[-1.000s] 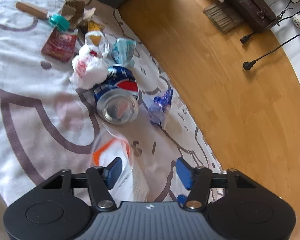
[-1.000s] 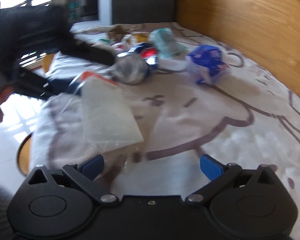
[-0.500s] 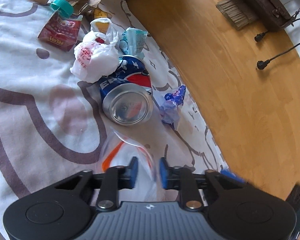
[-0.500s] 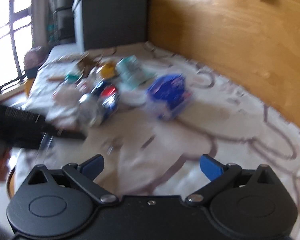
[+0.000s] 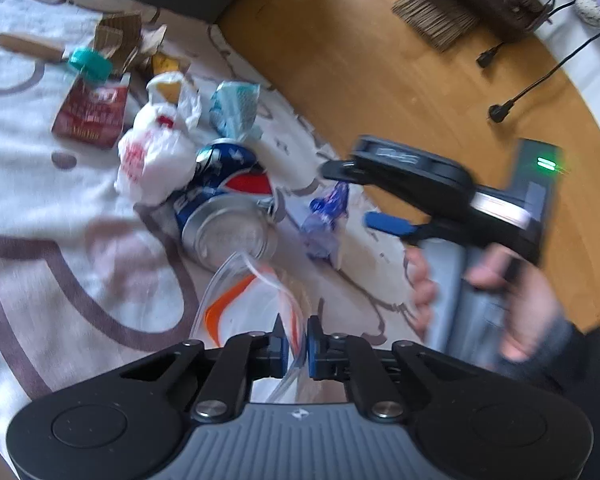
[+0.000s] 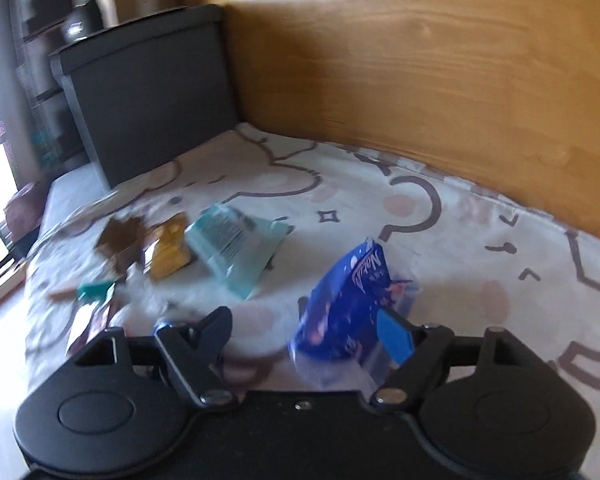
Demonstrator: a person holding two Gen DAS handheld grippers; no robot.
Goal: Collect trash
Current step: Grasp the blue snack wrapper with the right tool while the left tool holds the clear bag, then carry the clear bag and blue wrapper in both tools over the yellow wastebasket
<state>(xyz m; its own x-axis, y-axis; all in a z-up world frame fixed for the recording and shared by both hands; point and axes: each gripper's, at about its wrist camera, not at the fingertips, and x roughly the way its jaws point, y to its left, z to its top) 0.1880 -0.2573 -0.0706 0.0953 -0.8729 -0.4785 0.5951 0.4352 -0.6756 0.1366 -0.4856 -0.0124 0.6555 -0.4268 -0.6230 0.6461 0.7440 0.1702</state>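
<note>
My left gripper is shut on the edge of a clear zip bag with an orange stripe, held over the patterned sheet. Just beyond lie a blue Pepsi can, a white plastic bag, a teal wrapper and a crumpled blue wrapper. My right gripper is open and reaches toward that blue wrapper. In the right wrist view the blue wrapper stands between the open fingers of the right gripper, close to the right one.
More trash lies further back: a red packet, a teal cap, cardboard scraps, a yellow wrapper. A dark box stands at the sheet's far end. Wooden floor with cables and a brush borders the sheet.
My left gripper closed on the zip bag's edge. My right gripper swung away from the bag and moved in around the blue wrapper, staying open.
</note>
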